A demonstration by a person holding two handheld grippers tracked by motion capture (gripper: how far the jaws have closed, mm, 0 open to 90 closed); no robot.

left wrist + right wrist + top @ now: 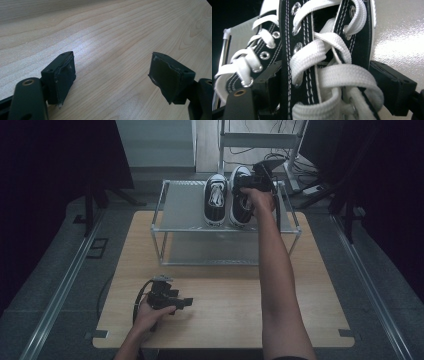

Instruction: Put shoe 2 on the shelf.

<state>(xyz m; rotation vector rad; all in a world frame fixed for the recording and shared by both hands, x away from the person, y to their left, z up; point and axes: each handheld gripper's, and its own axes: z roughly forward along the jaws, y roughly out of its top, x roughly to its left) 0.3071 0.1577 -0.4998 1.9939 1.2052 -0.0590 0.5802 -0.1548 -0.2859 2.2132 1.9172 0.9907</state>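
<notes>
right hand-held gripper (pixel 248 184) clamps laced upper of right sneaker (pixel 240 200), seating it beside left sneaker (pixel 215 200) on rack (pixel 182 205); left hand-held gripper (pixel 187 302) open, idle on tabletop (pixel 230 310).

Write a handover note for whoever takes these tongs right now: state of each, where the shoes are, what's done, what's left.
Left tongs: open, empty, low over the wooden table, near its front edge.
Right tongs: jaws astride the laced top of the right shoe; a firm clamp cannot be confirmed.
Both black-and-white shoes stand side by side on the top shelf of the metal rack; left shoe untouched.
Done: right shoe reached.
Left: probably either let it go or lift it; lower shelf is free.
</notes>
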